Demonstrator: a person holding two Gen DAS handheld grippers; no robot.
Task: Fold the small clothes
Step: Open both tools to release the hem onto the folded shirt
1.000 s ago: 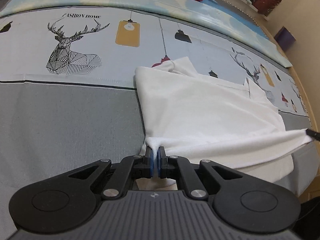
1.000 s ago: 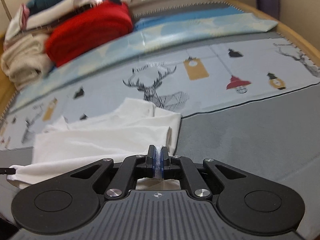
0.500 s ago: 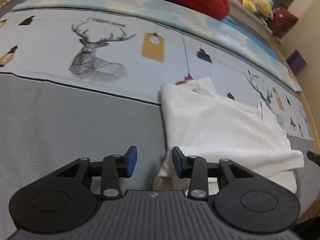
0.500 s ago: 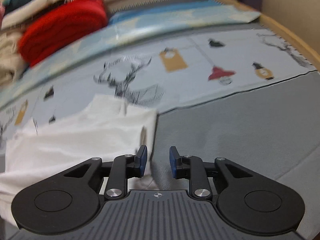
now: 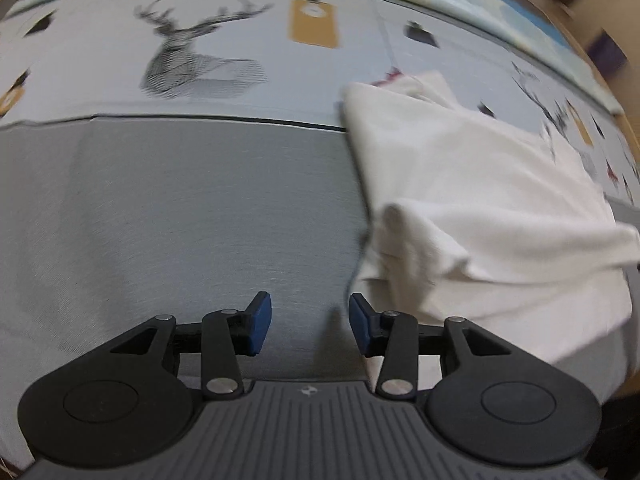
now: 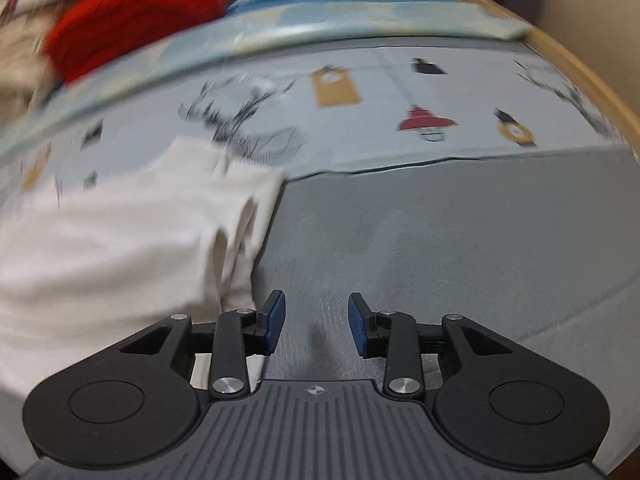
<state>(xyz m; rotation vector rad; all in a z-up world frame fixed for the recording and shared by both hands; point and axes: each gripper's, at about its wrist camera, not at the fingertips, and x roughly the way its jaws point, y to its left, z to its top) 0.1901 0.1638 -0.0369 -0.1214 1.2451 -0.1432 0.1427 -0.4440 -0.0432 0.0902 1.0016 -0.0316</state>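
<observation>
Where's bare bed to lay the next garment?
Grey band of the bedspread, between the deer print and the left claw, beside the white garment. Crowded far back by the red pile.

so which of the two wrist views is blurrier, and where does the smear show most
The right wrist view is blurrier: the red pile, the deer print and the white garment are smeared, while the right gripper stays crisp. The left wrist view is milder: the garment's fold is soft and the far edge smears, yet its deer print is readable and the left gripper is sharp. Both views bow straight lines.
</observation>
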